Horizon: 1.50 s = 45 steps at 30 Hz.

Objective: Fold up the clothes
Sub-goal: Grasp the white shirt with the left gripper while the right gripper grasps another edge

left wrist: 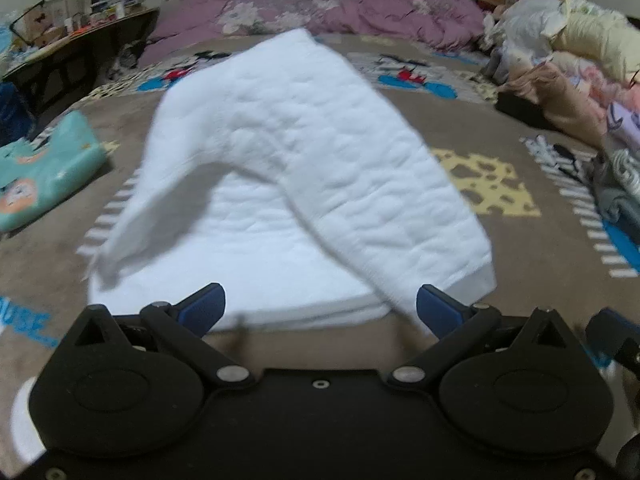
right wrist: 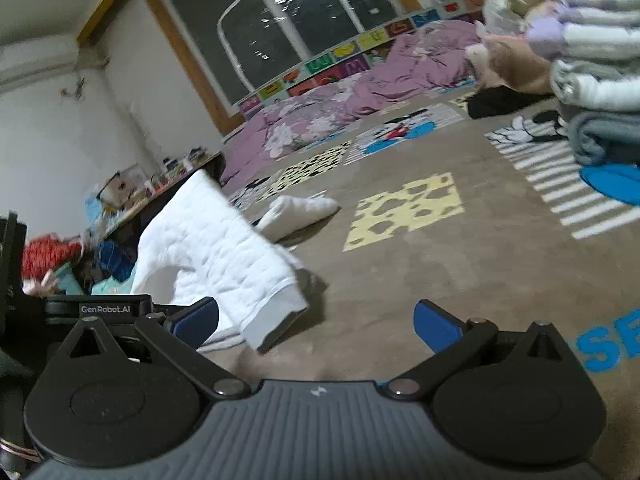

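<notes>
The white quilted garment [left wrist: 280, 168] is the big thing here, soft and limp by the look of it, probably light enough for one gripper but thick enough to spring back out of a crease. It lies on the patterned brown carpet [left wrist: 520, 280] in the open middle of the floor, well short of the purple bedding [left wrist: 360, 4] along the far wall, with one padded layer flat underneath and another length of the same cloth arched up over it in mid-air, blurred. I would take it at the ribbed grey cuff [right wrist: 276, 312], where the hem is firmer and gives the fingers an edge to bite; the puffy quilting elsewhere would likely bunch and slip. It looks clean, stitched in small pillowy cells, with a stacked lower edge near the left gripper [left wrist: 320, 306]. That gripper stands spread wide with nothing between its blue pads. The right gripper [right wrist: 316, 320] is likewise released and empty, the cuff hanging just beyond its left fingertip [right wrist: 196, 320]. A smaller white bundle [right wrist: 298, 212] lies farther out on the carpet.
</notes>
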Motion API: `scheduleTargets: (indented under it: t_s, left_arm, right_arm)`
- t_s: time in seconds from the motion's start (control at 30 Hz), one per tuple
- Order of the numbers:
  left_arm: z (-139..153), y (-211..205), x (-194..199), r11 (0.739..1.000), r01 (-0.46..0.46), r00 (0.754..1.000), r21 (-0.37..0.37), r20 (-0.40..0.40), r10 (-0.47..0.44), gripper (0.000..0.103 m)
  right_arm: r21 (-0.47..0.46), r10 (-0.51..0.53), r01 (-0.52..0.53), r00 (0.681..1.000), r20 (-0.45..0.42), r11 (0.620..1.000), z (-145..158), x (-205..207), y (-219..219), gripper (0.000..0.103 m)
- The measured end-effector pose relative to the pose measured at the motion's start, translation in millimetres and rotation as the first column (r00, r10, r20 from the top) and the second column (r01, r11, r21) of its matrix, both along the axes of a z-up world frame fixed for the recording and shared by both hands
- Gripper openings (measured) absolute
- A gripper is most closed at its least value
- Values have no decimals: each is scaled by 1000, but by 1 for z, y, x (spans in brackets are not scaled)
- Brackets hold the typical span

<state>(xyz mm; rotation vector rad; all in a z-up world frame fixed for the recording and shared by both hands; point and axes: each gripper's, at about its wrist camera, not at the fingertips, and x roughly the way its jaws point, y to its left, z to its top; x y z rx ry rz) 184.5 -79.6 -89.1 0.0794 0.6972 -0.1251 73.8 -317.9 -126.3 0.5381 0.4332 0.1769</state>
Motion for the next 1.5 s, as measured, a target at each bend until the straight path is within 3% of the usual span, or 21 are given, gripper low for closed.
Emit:
scheduleTargets:
  t_s: [0.23, 0.37, 0.47, 0.5, 0.53, 0.63, 0.73, 0.9, 1.07, 1.3, 1.5]
  left_arm:
    - [5, -18, 28, 995, -13, 997, -97, 74, 21, 103]
    - [10, -26, 47, 982, -53, 995, -179, 72, 67, 103]
    - [13, -33, 60, 977, -90, 992, -195, 67, 105, 102]
    - [11, -34, 66, 979, -108, 992, -173, 49, 118, 94]
    - [10, -35, 72, 981, -126, 991, -151, 32, 132, 74]
    - [4, -22, 78, 970, -156, 988, -186, -37, 152, 36]
    - [5, -5, 64, 967, -144, 990, -210, -43, 138, 10]
    - [15, 22, 30, 969, -108, 994, -222, -21, 107, 6]
    - [32, 61, -15, 977, -104, 994, -189, 22, 110, 6]
    - [49, 130, -75, 954, -217, 974, -208, 27, 227, 6]
    - [47, 182, -107, 913, -353, 932, -202, 5, 362, 6]
  right_arm:
    - [88, -8, 6, 1000, 29, 996, -5, 3, -19, 103]
    - [90, 3, -4, 1000, 13, 996, -9, 7, -17, 103]
    - [95, 4, -5, 1000, 5, 995, -12, 9, -18, 103]
    - [97, 4, -5, 1000, 5, 995, -12, 10, -18, 103]
    - [99, 4, -4, 1000, 4, 995, -12, 10, -19, 103]
    - [110, 3, -3, 1000, -1, 994, -14, 9, -20, 103]
    - [116, 4, -5, 1000, 2, 993, -14, 8, -21, 103]
    - [120, 12, -12, 1000, 7, 993, -13, 6, -20, 103]
    - [155, 26, -27, 1000, 10, 988, -15, 6, -21, 103]
    - [182, 55, -58, 998, 23, 982, -17, 5, -16, 103]
    - [190, 86, -89, 996, 22, 978, -23, 5, -4, 103]
